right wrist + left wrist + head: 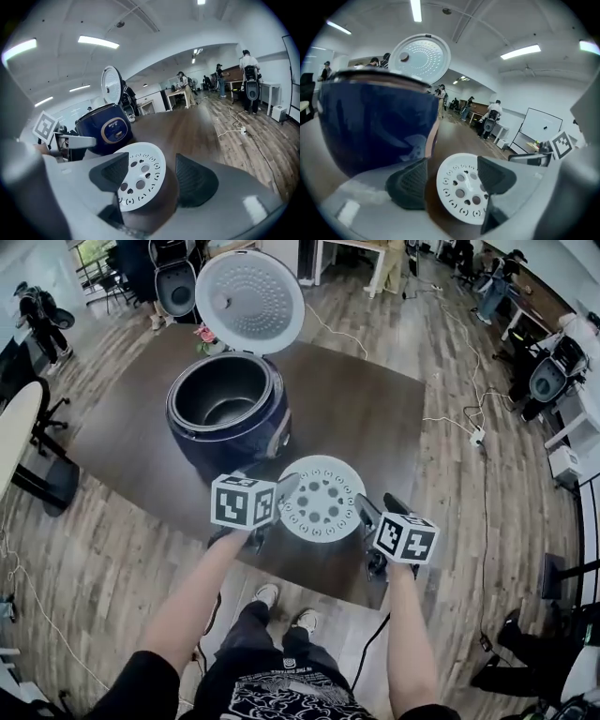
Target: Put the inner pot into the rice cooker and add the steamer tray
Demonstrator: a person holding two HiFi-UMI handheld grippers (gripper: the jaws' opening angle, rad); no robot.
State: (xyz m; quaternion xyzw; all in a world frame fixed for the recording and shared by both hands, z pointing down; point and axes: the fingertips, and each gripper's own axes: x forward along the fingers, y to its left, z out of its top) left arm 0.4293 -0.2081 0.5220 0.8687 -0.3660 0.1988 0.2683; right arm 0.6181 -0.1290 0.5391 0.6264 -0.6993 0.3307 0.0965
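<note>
The dark blue rice cooker [228, 418] stands on the brown table [375, 418] with its white lid [248, 301] raised; the dark inner pot [225, 399] sits inside it. A white perforated steamer tray [322, 498] lies flat on the table in front of the cooker. My left gripper [277, 493] is at the tray's left rim, open, and the tray [461, 197] lies between its fingers with no pad pressing on it [453, 168]. At the tray's right rim my right gripper [378, 507] is open too, its fingers astride the tray's [140, 180] edge [151, 168].
The table's near edge [309, 577] runs just below both grippers. A small pink flower pot [204, 334] stands behind the cooker. A white cable with a power strip [476, 437] lies on the wooden floor to the right. People and desks are farther off.
</note>
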